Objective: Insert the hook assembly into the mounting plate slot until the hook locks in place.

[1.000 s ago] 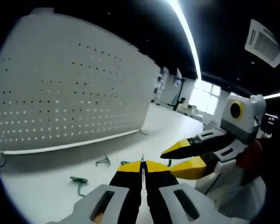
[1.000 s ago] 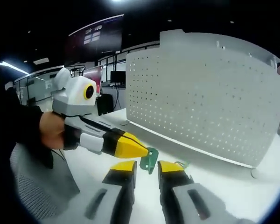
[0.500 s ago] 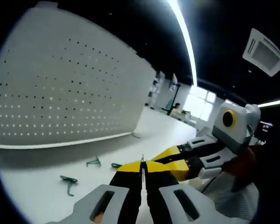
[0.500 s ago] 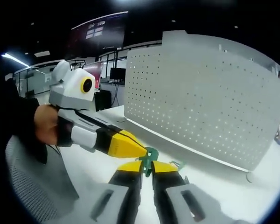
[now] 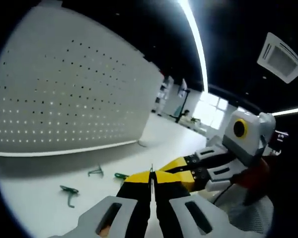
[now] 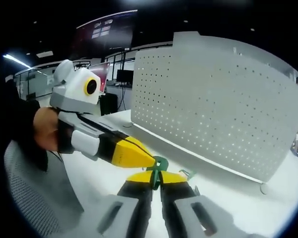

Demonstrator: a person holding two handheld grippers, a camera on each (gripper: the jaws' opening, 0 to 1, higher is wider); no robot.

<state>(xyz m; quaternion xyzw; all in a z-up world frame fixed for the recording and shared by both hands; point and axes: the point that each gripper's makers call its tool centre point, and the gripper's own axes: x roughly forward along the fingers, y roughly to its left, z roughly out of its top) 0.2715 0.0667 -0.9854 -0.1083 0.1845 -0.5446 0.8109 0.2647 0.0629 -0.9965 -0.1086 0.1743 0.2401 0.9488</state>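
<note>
Both the right gripper (image 6: 156, 178) and left gripper (image 6: 148, 161) pinch the green hook (image 6: 159, 166) before the pegboard (image 6: 213, 109).

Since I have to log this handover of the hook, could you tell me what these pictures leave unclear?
- Green hook, right gripper view: lower part hidden between both grippers' yellow tips.
- Left gripper, left gripper view: shut; what it pinches is too thin to see.
- Pegboard: left edge cut off.

In the left gripper view, the perforated mounting plate (image 5: 74, 94) stands upright on the table (image 5: 35, 198), behind three loose hooks (image 5: 68, 191) lying apart before its base. In the right gripper view, another hook (image 6: 160, 165) sits between both grippers' tips, the plate (image 6: 223, 104) behind it.
</note>
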